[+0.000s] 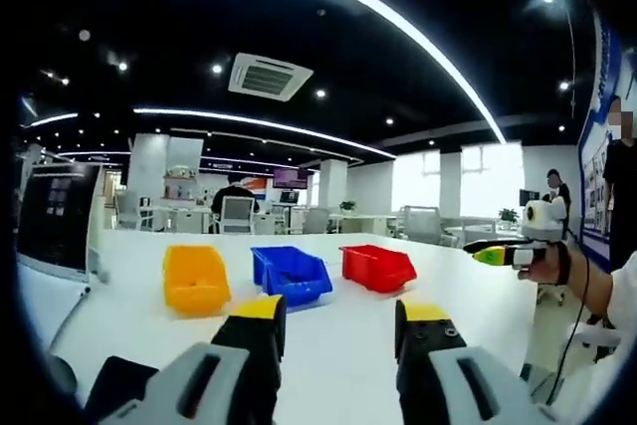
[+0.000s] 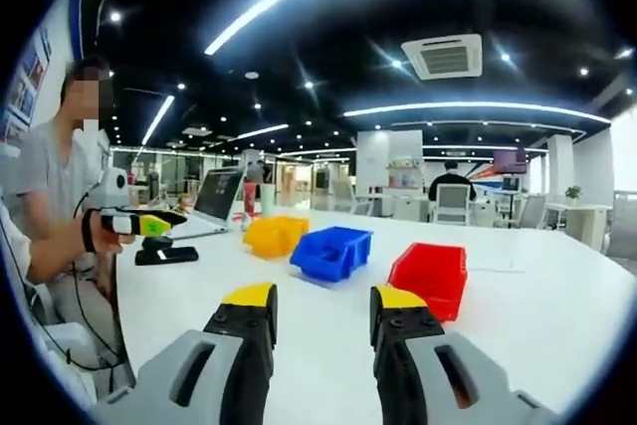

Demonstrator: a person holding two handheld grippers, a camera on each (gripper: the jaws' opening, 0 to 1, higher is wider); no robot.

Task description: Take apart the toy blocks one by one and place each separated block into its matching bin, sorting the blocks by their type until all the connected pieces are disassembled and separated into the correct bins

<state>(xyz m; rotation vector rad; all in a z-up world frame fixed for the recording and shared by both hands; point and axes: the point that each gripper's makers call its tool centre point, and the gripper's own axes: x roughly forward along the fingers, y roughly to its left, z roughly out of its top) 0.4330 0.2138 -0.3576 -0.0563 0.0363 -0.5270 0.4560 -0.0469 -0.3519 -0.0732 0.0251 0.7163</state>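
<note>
1. Left gripper: yellow-tipped jaws apart, nothing between them, above the white table.
2. Right gripper: jaws apart, nothing held.
3. Yellow plastic bin, blue plastic bin and red plastic bin stand in a row on the table.
4. Toy blocks: location cannot be determined.

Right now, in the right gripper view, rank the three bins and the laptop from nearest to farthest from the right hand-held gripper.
1. Red bin, right, nearest.
2. Blue bin, centre.
3. Yellow bin, left of blue.
4. Laptop, far left, farthest.
</note>
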